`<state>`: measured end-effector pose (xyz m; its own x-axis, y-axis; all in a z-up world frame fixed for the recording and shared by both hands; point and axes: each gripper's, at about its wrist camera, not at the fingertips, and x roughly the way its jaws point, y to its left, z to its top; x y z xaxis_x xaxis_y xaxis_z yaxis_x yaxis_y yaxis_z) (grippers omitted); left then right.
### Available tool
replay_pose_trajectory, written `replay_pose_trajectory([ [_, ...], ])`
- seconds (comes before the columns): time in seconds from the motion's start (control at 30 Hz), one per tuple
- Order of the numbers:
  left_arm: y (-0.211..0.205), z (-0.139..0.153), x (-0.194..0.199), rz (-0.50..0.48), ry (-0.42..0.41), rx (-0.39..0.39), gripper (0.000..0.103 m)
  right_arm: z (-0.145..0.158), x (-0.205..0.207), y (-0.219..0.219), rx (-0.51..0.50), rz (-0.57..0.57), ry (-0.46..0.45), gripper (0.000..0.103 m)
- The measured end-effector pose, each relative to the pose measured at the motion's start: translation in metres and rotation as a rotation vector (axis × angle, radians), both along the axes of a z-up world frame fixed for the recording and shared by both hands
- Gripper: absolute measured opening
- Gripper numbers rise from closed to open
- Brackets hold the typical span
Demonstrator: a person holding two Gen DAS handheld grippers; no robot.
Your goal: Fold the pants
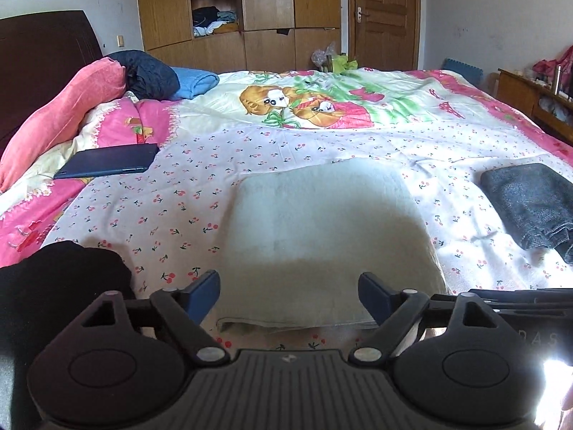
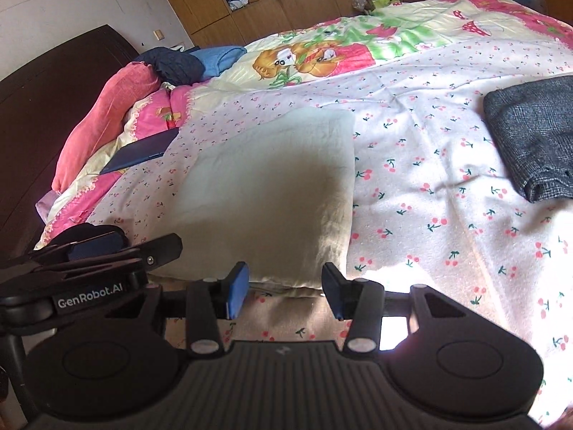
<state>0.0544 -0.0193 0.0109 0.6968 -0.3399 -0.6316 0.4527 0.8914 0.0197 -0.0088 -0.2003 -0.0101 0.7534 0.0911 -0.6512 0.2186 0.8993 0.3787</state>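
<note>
Bed (image 1: 322, 150), cherry-print sheet, fills both views. Wardrobe (image 1: 215, 18), upper centre of the left view, stands open with clothes piled on its shelf. Pale folded pants (image 1: 322, 229) lie centre frame, near edge just ahead of both grippers. Grey folded garment (image 2: 533, 136) lies at right. Left gripper (image 1: 290, 295) and right gripper (image 2: 284, 288): fingers released, grasping nothing. Judged next: pinch both near corners evenly, fold away squarely.

Premises are a lived-in home bedroom: a wide bed (image 1: 358, 136) with cartoon-print sheet, dark wooden headboard (image 1: 39, 61), pink pillow (image 1: 61, 114), a wooden wardrobe (image 1: 222, 18) standing open with clothes inside, and a panelled wooden door (image 1: 385, 14).
</note>
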Motion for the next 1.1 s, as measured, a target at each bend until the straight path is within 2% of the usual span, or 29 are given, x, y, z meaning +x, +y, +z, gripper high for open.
replay_pose_trajectory([
  [0.07, 0.003, -0.001, -0.006, 0.017, 0.0, -0.019, 0.103, 0.003, -0.008, 0.003, -0.002, -0.005, -0.018, 0.047],
  [0.3, 0.015, -0.016, -0.026, 0.059, 0.048, -0.068, 0.103, 0.003, -0.033, 0.006, -0.005, -0.046, -0.037, 0.047],
  [0.47, 0.016, -0.032, -0.04, 0.081, 0.07, -0.039, 0.103, -0.004, -0.04, 0.006, -0.004, -0.059, -0.024, 0.047],
  [0.57, 0.013, -0.029, -0.044, 0.08, 0.037, -0.012, 0.103, -0.01, -0.044, 0.01, -0.048, -0.06, -0.02, 0.047],
  [0.67, 0.013, -0.031, -0.044, 0.088, 0.031, 0.008, 0.103, -0.017, -0.049, 0.012, -0.04, -0.056, -0.021, 0.047],
  [1.1, 0.018, -0.038, -0.04, 0.115, 0.067, 0.002, 0.103, -0.027, -0.047, 0.018, -0.035, -0.02, -0.031, 0.047],
])
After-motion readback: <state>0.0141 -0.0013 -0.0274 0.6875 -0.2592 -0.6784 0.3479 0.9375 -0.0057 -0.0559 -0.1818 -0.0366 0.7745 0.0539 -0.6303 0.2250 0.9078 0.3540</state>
